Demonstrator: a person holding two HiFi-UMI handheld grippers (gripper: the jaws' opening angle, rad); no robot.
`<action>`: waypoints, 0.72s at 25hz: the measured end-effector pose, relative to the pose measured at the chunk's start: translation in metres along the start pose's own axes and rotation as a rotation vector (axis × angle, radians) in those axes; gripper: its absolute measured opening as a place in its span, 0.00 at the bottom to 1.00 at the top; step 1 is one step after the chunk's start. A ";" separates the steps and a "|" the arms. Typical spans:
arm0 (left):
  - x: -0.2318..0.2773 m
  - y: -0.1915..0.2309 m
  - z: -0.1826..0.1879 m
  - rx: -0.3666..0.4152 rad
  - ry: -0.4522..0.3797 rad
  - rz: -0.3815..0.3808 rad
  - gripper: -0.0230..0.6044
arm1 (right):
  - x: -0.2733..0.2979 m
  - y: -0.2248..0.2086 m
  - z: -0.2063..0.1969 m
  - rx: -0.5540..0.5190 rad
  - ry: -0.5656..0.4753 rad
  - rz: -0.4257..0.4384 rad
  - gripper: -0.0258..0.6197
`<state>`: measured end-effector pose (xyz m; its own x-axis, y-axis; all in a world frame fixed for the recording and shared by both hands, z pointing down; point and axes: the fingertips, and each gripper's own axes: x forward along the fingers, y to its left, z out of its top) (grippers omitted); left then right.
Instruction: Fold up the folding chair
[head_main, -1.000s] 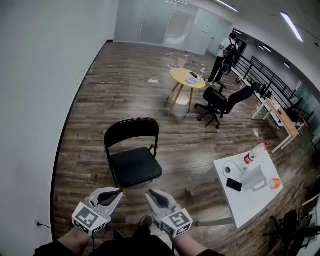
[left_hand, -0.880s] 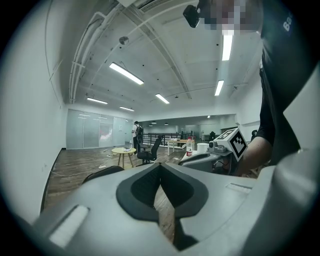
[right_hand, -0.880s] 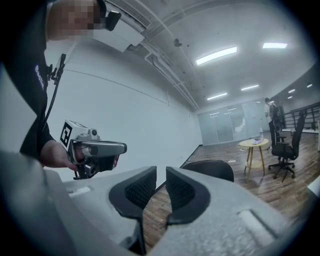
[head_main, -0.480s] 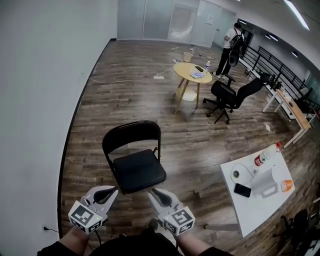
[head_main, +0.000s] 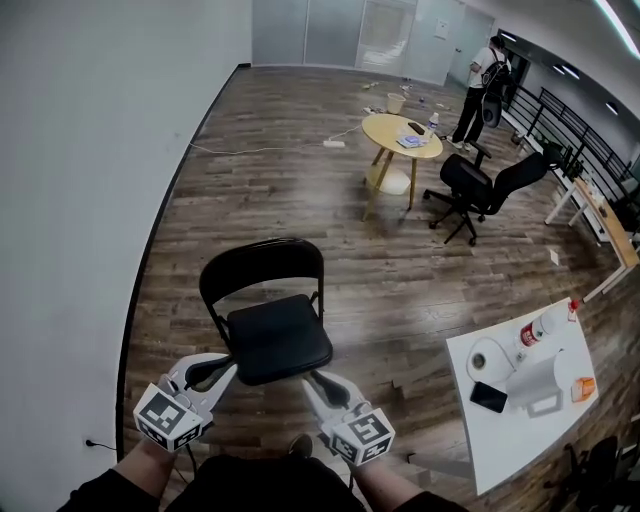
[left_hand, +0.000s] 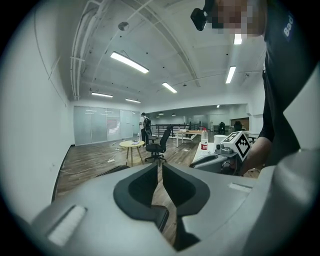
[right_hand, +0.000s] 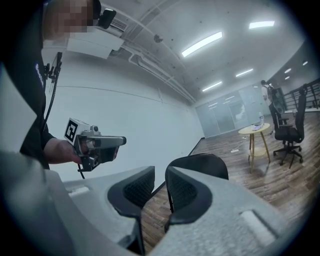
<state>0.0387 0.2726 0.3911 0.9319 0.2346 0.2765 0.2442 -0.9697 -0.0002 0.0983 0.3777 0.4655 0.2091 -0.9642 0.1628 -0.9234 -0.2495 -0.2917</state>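
1. While the black folding chair (head_main: 270, 320) stands unfolded on the wood floor (head_main: 250, 190), with its seat level and its backrest upright, both grippers hang low at the near front edge of that seat.
2. The left gripper (head_main: 224, 369) points at the chair's front corner on the person's left. Its tips are very near the seat edge, but contact cannot be made out.
3. In the left gripper view its jaws stand only a narrow slit apart. They have just been opening, and nothing lies between them. The chair's dark seat edge shows below them.
4. The right gripper (head_main: 318, 381) is just off the chair's other front corner, close to the seat but seemingly clear of it.
5. Its jaws show a slim gap, a little wider than the left pair's. They too have just been opening and hold nothing. The chair's rounded backrest shows beyond them in the right gripper view.
6. Well beyond the chair's backrest stands a round wooden table (head_main: 402, 135), with a black office chair (head_main: 480, 190) beside it.
7. A standing person (head_main: 485, 85) is farther off than both.
8. Well to the chair's right is a white table (head_main: 500, 435) bearing a paper roll (head_main: 490, 358), a bottle (head_main: 545, 325) and a black phone (head_main: 488, 397).
9. A white wall (head_main: 80, 200) runs along the chair's left side.
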 end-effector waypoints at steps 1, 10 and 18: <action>0.003 0.002 -0.002 0.004 0.005 0.005 0.09 | 0.000 -0.004 -0.002 0.003 0.005 0.005 0.15; 0.013 0.033 0.002 0.021 0.044 0.044 0.12 | 0.001 -0.029 -0.014 0.048 0.039 -0.013 0.17; 0.025 0.066 0.001 0.067 0.065 -0.005 0.16 | 0.018 -0.041 -0.019 0.039 0.073 -0.062 0.20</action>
<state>0.0784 0.2142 0.3973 0.9117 0.2326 0.3386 0.2685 -0.9612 -0.0626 0.1335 0.3720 0.4980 0.2404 -0.9381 0.2494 -0.8957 -0.3134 -0.3156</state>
